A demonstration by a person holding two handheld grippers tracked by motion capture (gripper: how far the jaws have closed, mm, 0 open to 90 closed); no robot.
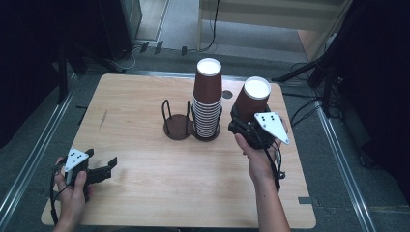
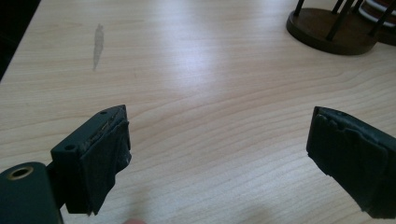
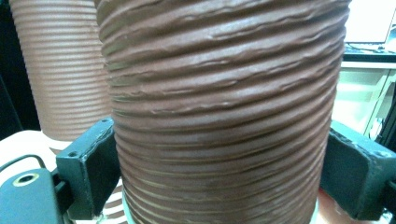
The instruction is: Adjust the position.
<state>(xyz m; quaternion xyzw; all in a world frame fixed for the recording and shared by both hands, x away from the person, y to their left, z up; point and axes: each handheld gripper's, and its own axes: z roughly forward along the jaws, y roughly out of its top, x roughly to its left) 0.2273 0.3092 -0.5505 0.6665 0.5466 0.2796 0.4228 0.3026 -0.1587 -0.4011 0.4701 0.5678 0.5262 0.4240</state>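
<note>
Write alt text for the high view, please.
The right gripper holds an upside-down brown paper cup beside a cup stack in a two-ring holder on a wooden table. The left gripper rests open, near the table's front left corner.

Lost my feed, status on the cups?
Right hand-held gripper clamped on one brown cup, upside down. Left hand-held gripper open, idle. Cup stack in holder close beside.

No text, label, brand, number or sign can be read anywhere. The grey three-cornered plates (image 1: pixel 273 126) on top of the two grippers carry only small black dots, and the ribbed brown paper cup (image 3: pixel 224 112) between the right gripper's jaws is unprinted.
</note>
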